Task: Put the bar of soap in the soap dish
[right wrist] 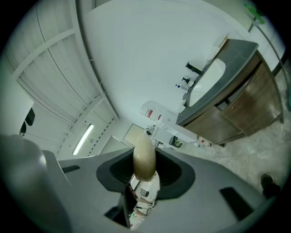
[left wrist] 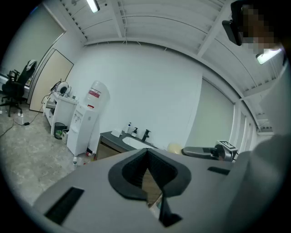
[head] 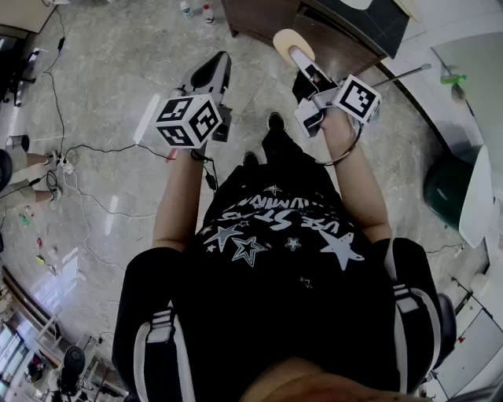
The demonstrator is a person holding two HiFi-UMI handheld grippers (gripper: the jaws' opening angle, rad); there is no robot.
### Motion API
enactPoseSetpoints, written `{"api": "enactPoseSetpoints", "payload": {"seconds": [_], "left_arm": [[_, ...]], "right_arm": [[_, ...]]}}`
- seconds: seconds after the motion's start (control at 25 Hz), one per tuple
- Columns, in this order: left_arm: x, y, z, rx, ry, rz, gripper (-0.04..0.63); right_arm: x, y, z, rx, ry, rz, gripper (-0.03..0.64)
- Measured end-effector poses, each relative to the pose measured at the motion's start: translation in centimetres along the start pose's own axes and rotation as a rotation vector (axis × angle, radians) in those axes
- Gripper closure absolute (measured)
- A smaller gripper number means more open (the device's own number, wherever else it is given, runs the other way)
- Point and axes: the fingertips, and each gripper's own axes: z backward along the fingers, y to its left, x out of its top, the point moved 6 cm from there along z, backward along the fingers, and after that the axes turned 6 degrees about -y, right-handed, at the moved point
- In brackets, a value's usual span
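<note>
The pale beige oval bar of soap [head: 291,40] stands on edge between the pads of my right gripper [head: 301,61], which is shut on it and held level in the air. In the right gripper view the soap [right wrist: 144,157] fills the gap between the jaws. From the left gripper view the soap [left wrist: 175,147] shows at the tip of the right gripper. My left gripper [head: 214,72] hangs level beside it, shut and empty. The dark vanity [head: 346,35] with a white sink [left wrist: 135,142] and black tap stands ahead. I cannot make out a soap dish.
A white water dispenser [left wrist: 89,119] stands left of the vanity, with small bottles [head: 196,10] on the floor by it. Cables and a power strip [head: 61,163] lie on the stone floor at left. A dark green bin [head: 446,188] sits at right.
</note>
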Motion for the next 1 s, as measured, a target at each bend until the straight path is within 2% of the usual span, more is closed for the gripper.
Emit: {"api": "enactPoseSetpoints", "payload": {"seconds": [0.24,0.56,0.72,1.0], "left_arm": [[-0.1,0.4,-1.3,0.015,0.006,-0.011,0.583],[1.2,2.4,-6.9,0.045,0.004,-0.028,0.583],[1.4,3.4,-10.3,0.058,0.009,-0.016,0.583],[3.3,3.1,-17.0,0.049,0.023,-0.062,0.583]], "right_arm": [[1.1,-1.6,-0.8,0.005,0.008,0.002,0.492],[4.7,-4.6,-6.0,0.029,0.032,-0.045,0.492],[7.1,-5.7,-8.4,0.048,0.045,-0.033,0.492],[12.7,-7.4,-12.7,0.069,0.056,-0.053,0.492]]}}
